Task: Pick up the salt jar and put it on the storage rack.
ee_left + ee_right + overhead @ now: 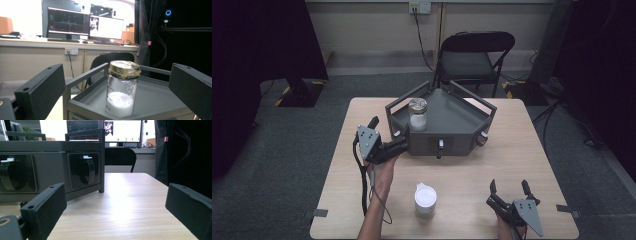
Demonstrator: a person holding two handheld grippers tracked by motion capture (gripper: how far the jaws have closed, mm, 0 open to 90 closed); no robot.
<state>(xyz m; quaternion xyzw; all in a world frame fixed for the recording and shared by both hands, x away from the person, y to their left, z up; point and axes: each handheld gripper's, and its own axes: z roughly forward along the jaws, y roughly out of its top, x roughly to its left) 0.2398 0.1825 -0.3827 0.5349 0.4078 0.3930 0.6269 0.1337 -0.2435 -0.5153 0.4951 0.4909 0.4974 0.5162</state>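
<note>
A glass jar [417, 114] with a gold lid, part full of white powder, stands on the left side of a grey rail-edged tray [452, 112] at the table's middle. My left gripper [388, 132] is open at the tray's front left corner. In the left gripper view the jar [122, 90] stands upright just inside the tray rim [85, 103], centred between the two wide-apart jaws and touching neither. My right gripper [509, 186] rests open and holds nothing, near the front right of the table. A white container [425, 198] stands on the table at front centre.
The tray's front face carries black latch handles [86, 171], seen close on the left in the right gripper view. Bare wooden table [130, 202] stretches ahead of the right gripper. A black folding chair [474, 57] stands behind the table.
</note>
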